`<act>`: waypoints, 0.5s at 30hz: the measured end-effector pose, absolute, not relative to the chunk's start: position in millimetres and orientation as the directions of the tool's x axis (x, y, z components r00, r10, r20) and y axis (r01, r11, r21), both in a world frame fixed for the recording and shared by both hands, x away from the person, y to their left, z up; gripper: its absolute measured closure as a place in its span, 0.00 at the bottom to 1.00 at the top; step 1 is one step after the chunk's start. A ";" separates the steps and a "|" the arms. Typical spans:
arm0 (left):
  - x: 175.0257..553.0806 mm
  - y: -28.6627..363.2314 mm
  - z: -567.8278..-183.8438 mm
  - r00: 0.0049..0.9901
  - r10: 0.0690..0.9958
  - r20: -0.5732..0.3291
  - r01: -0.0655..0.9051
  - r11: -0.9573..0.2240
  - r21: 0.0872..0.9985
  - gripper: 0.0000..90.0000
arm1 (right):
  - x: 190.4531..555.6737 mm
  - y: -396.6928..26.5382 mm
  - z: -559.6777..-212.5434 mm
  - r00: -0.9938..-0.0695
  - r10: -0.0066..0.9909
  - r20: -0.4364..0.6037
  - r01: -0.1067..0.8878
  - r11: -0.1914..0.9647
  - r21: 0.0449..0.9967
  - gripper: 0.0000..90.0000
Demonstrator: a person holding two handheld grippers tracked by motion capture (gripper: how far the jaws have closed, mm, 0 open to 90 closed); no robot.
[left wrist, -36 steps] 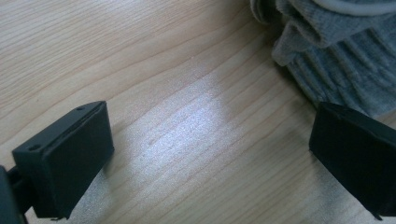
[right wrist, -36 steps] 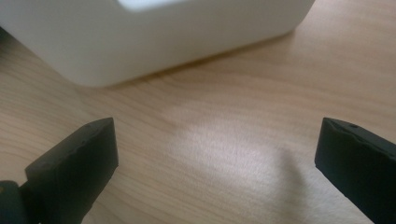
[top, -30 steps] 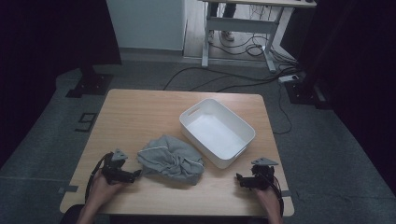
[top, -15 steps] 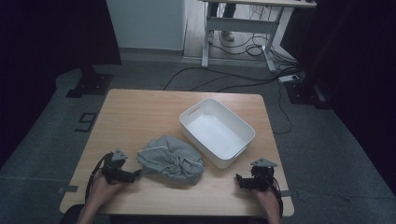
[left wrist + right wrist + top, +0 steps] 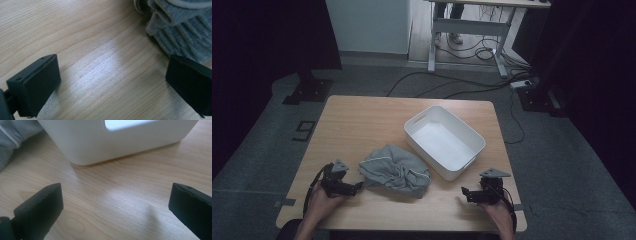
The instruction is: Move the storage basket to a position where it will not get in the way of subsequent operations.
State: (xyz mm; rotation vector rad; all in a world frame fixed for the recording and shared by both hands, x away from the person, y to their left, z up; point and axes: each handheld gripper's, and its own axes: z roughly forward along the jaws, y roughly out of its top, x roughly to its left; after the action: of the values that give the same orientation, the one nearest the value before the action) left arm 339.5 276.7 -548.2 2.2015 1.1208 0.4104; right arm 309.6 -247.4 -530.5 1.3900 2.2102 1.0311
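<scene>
Both grippers sit low at the near edge of the wooden table [image 5: 362,117], one in each hand. On the left side, the left gripper [image 5: 353,188] has its two black jaws wide apart, with bare wood between them. Its tips point right, toward the grey cloth [image 5: 396,171], and stop just beside the cloth's left edge. In the left gripper view the cloth [image 5: 182,32] is soft and ribbed, with a pale trim, and one jaw is right next to it. I cannot tell if that jaw touches it.

On the right side, the right gripper [image 5: 468,194] also has its jaws wide apart and holds nothing. Its tips point left across the bare wood. In the right gripper view the white tub [image 5: 120,142] stands just past the jaws, and a bit of the grey cloth [image 5: 15,137] peeks in at the far left.

A little farther back, the cloth lies in a crumpled heap between the two grippers, nearer the left one. Its right side lies very close to the tub.

Farther still, the white tub [image 5: 472,137] stands turned at a slant, right of the middle of the table. It has a handle hole at each end.

Past the table are a grey floor [image 5: 562,150] with black cables [image 5: 472,90].
</scene>
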 end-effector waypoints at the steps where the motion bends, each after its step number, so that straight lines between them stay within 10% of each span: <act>1: 339.5 276.7 -548.2 0.590 0.807 -0.006 0.612 -0.443 0.655 0.00 | 308.8 -248.0 -527.3 -0.469 0.878 0.092 0.635 0.263 0.727 0.00; 15: 339.5 276.7 -548.2 0.591 0.807 -0.006 0.612 -0.443 0.655 0.00 | 307.6 -237.4 -473.9 -0.552 0.833 0.049 0.564 0.330 0.757 0.10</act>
State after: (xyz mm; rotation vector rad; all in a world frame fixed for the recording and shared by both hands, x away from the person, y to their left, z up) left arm 339.5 276.7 -548.2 2.2026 1.1203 0.4105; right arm 307.6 -237.4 -473.9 1.2416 2.2514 1.0684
